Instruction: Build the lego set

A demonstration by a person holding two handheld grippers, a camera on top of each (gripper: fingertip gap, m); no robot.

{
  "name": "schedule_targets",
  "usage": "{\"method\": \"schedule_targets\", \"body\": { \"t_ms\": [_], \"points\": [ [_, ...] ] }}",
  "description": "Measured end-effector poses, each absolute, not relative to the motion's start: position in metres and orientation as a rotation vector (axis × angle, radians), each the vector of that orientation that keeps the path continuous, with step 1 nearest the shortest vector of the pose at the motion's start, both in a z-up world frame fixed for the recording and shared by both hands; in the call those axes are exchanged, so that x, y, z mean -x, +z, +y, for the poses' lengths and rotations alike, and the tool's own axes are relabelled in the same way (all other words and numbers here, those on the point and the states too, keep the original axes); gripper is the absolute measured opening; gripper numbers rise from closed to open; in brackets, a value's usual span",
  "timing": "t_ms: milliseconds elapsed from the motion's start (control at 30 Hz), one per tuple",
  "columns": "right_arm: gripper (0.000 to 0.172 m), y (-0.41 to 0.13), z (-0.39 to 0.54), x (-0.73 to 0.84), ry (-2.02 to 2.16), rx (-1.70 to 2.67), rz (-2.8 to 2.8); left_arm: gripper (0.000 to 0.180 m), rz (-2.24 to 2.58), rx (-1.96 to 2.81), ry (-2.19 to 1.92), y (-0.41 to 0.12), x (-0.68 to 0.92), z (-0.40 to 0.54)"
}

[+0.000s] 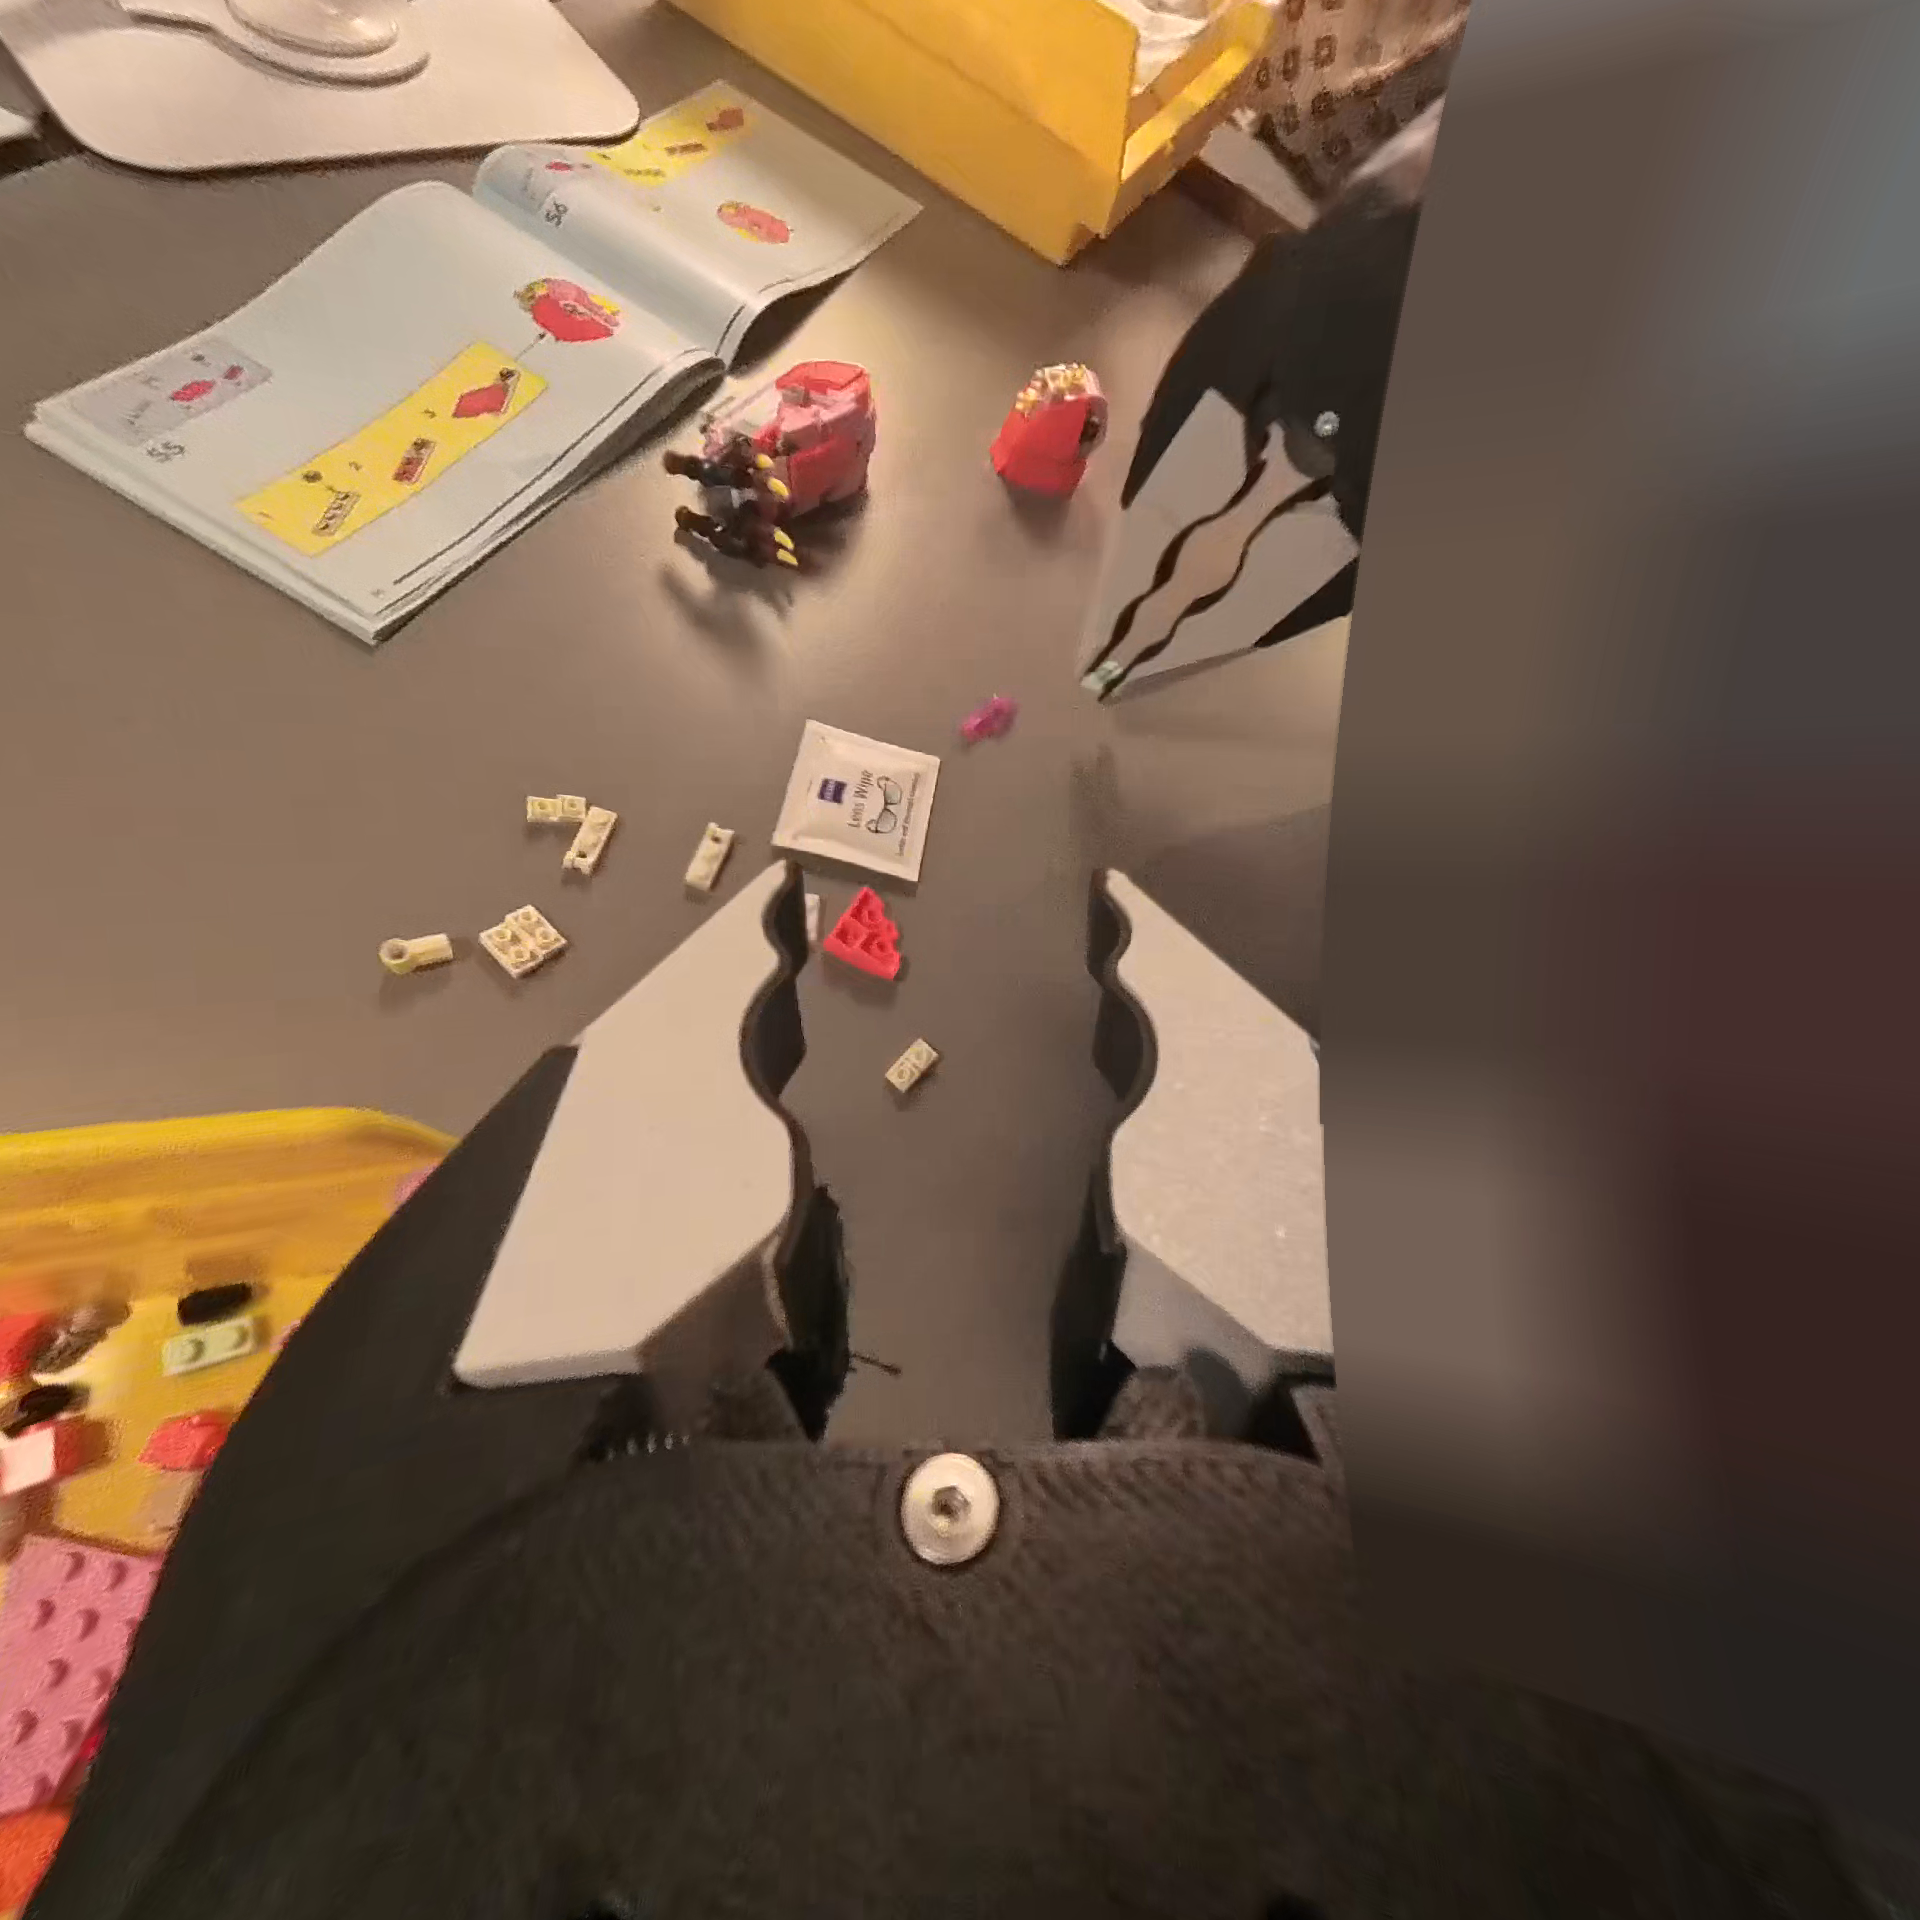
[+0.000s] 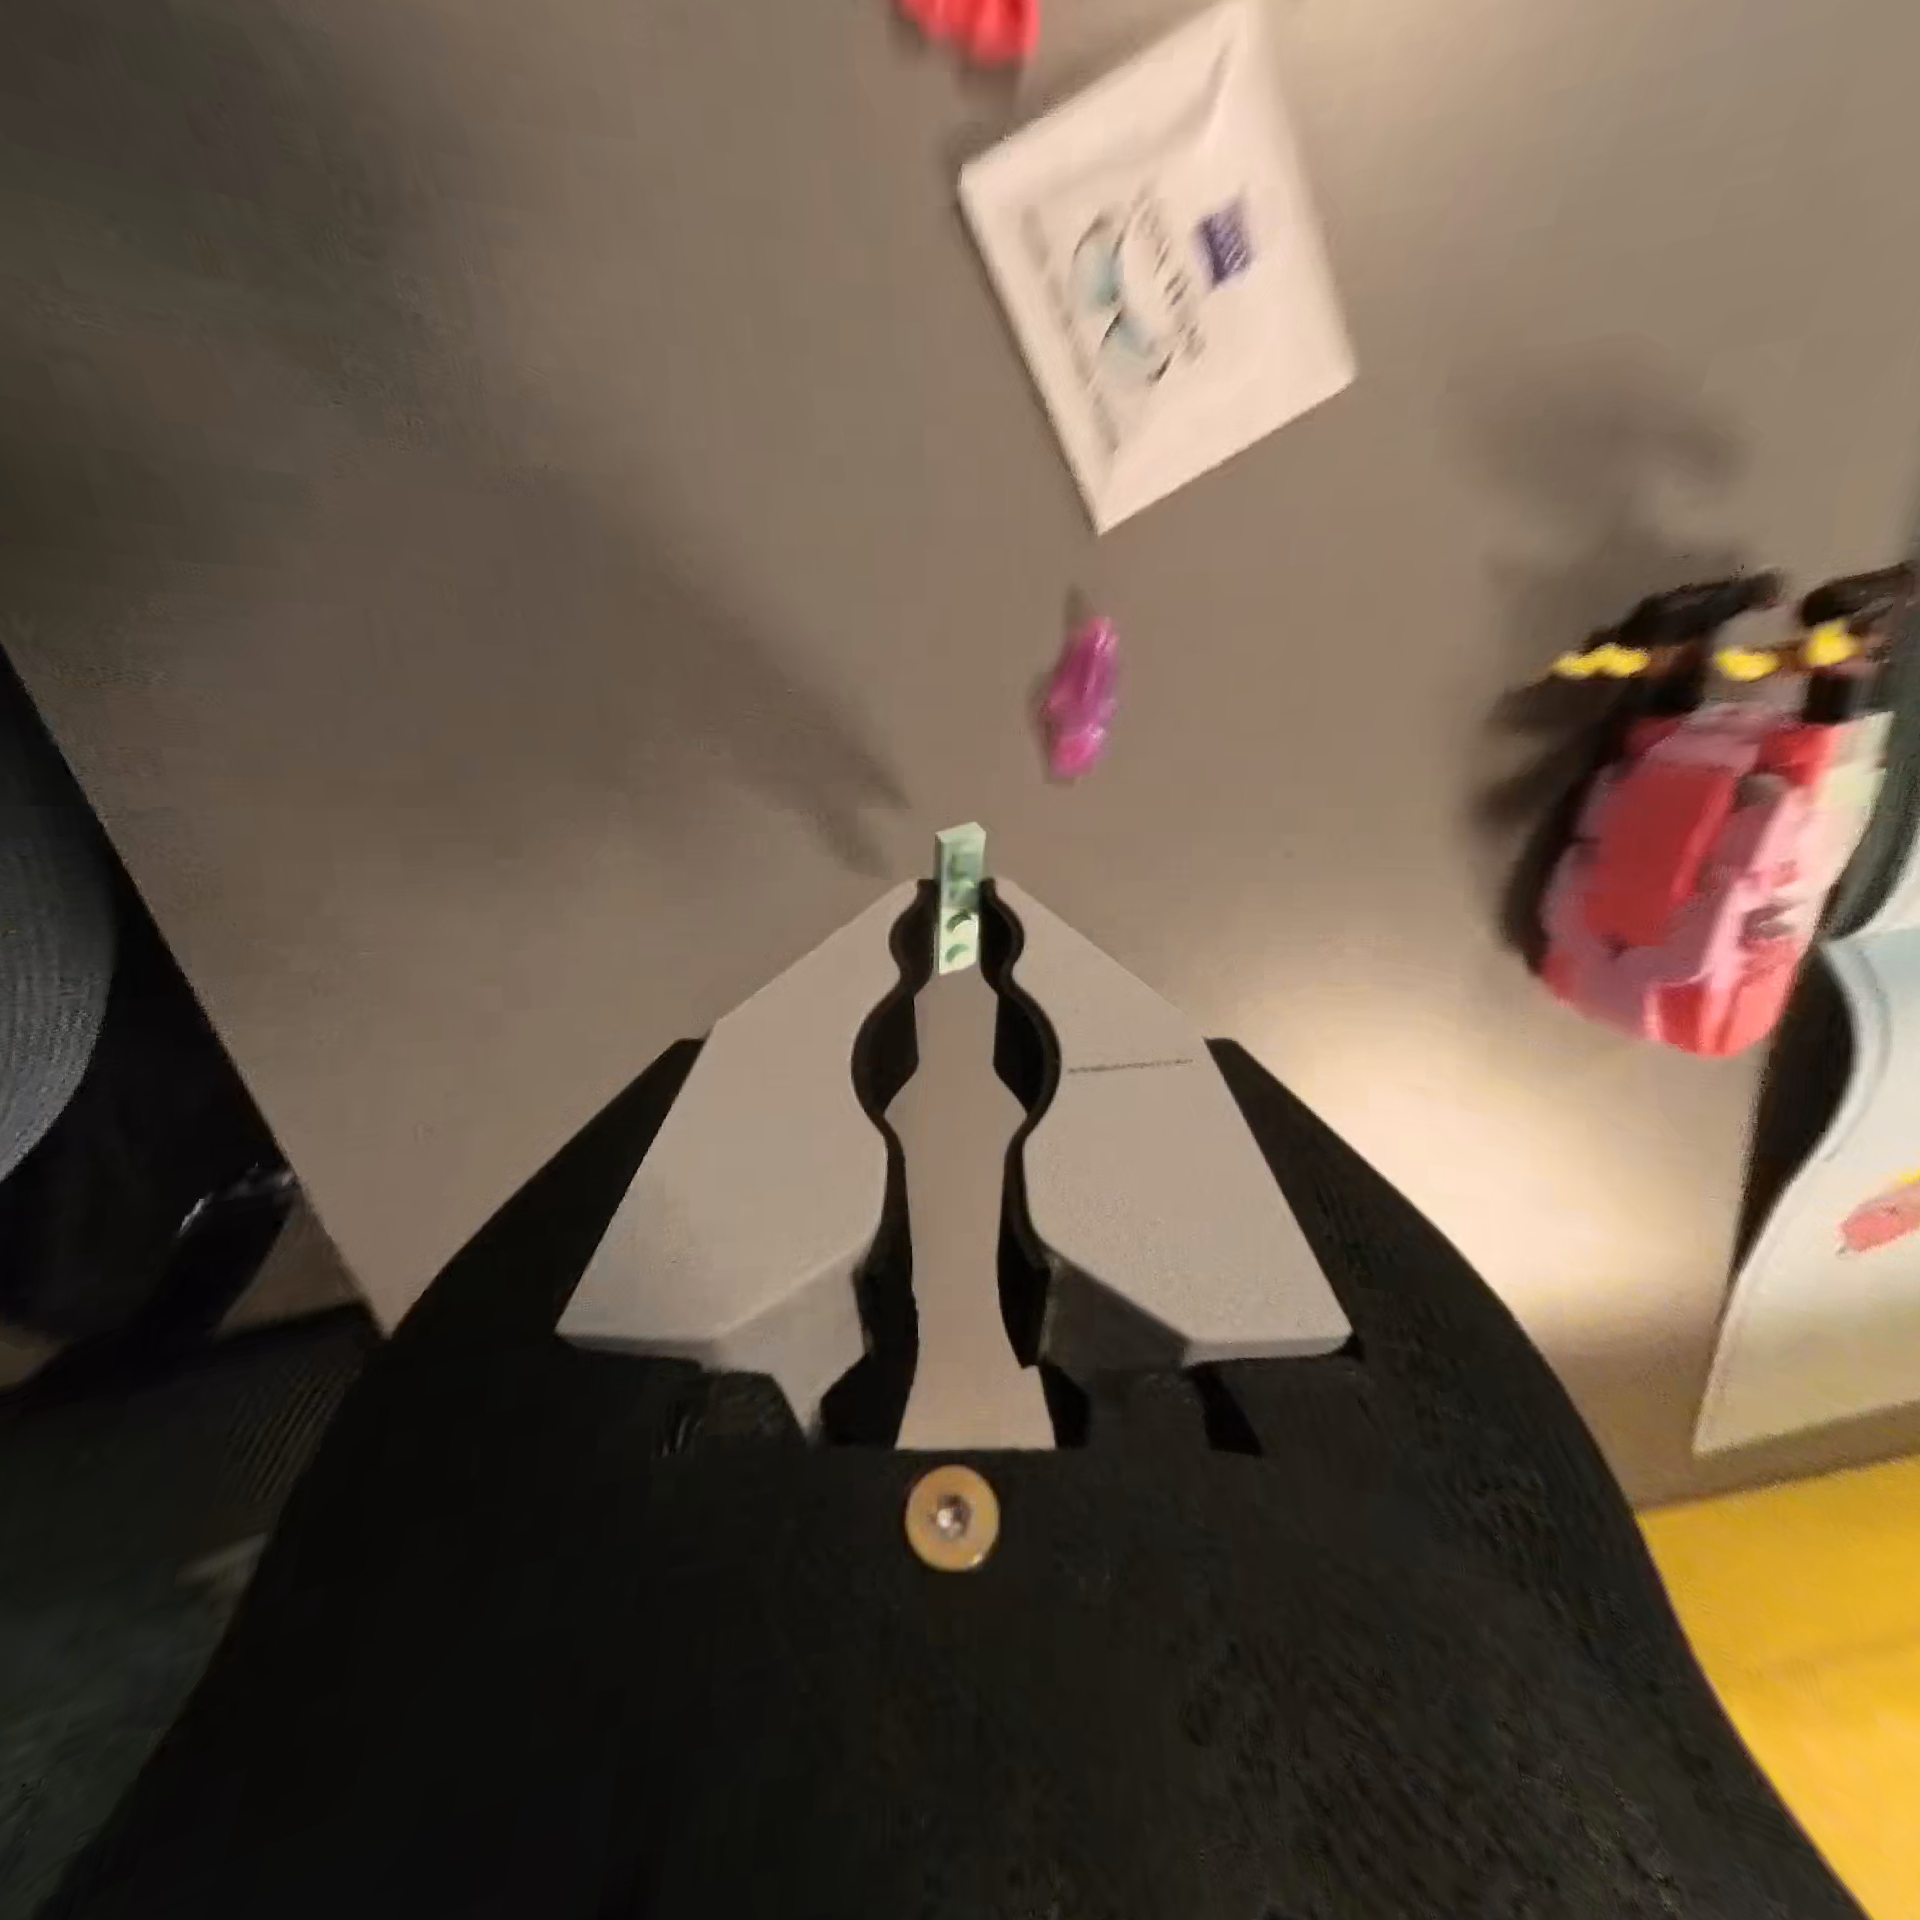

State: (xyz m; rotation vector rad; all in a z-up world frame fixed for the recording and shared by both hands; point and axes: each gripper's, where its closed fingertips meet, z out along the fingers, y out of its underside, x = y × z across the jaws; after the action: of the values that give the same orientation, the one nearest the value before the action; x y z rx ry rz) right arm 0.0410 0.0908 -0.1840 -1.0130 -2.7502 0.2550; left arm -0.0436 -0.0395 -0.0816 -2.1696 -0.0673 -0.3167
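Observation:
My left gripper (image 1: 951, 888) is open above the grey table (image 1: 260, 790), holding nothing. A red wedge brick (image 1: 862, 937) lies on the table between its fingertips, by the left one, untouched. A small cream plate (image 1: 912, 1064) lies between the fingers closer in. My right gripper (image 2: 958, 888) is shut on a thin pale green studded plate (image 2: 958, 902) that sticks out past the tips. It also shows in the left wrist view (image 1: 1107, 681) at the right, with the green plate (image 1: 1099, 677) at its tip. A pink piece (image 2: 1081, 698) lies just beyond it.
A white wipe sachet (image 1: 857, 802) lies ahead of the left gripper. Several cream bricks (image 1: 523, 940) lie to the left. A red and pink brick model (image 1: 800, 447), a small red model (image 1: 1049, 431), an open instruction booklet (image 1: 416, 353), a yellow box (image 1: 997, 104) and a yellow parts tray (image 1: 156, 1174) surround them. Tip to tip, the grippers are about 20 cm apart.

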Motion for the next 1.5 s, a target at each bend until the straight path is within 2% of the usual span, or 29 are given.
{"method": "schedule_targets", "body": {
  "t_ms": [133,233,333,367,400,500,667,767,867,1067,1233,1400,1500],
  "points": [
    [0.007,-0.197,0.097,-0.050,0.063,1.060,-2.824,0.054,-0.055,2.096,-0.286,-0.071,0.029,-0.046],
    [0.011,-0.198,0.096,-0.048,0.055,1.091,-2.804,0.055,-0.090,2.124,-0.099,-0.073,0.043,-0.058],
    [0.028,-0.197,0.099,-0.047,0.060,1.104,-2.764,0.055,-0.080,2.141,0.085,-0.072,0.052,-0.072],
    [0.046,-0.196,0.097,-0.049,0.096,1.120,-2.768,0.055,-0.083,2.137,0.116,-0.070,0.053,-0.077],
    [0.054,-0.193,0.097,-0.051,0.142,1.139,-2.754,0.056,-0.093,2.129,0.143,-0.068,0.056,-0.082],
    [0.065,-0.168,0.097,-0.035,0.442,1.121,-2.523,0.057,-0.180,2.084,0.202,-0.061,0.071,-0.107],
    [0.057,-0.097,0.109,-0.009,0.970,0.948,-1.780,0.052,-0.549,1.953,0.311,-0.054,0.129,-0.172],
    [0.039,-0.066,0.127,-0.016,1.030,0.806,-1.376,0.048,-0.728,1.900,0.311,-0.056,0.159,-0.203],
    [0.033,-0.061,0.143,-0.022,0.983,0.759,-1.165,0.040,-0.745,1.989,0.279,-0.069,0.175,-0.206],
    [0.031,-0.076,0.141,-0.010,0.907,0.730,-1.242,0.016,-0.715,2.362,0.182,-0.116,0.206,-0.195],
    [0.029,-0.083,0.137,-0.007,0.880,0.720,-1.290,0.008,-0.624,2.501,-0.092,-0.133,0.201,-0.180],
    [0.026,-0.088,0.133,-0.005,0.845,0.697,-1.331,0.001,-0.573,2.692,0.041,-0.149,0.204,-0.184],
    [0.025,-0.092,0.131,-0.003,0.827,0.689,-1.356,0.003,-0.577,2.670,-0.095,-0.148,0.195,-0.172]
  ]
}}
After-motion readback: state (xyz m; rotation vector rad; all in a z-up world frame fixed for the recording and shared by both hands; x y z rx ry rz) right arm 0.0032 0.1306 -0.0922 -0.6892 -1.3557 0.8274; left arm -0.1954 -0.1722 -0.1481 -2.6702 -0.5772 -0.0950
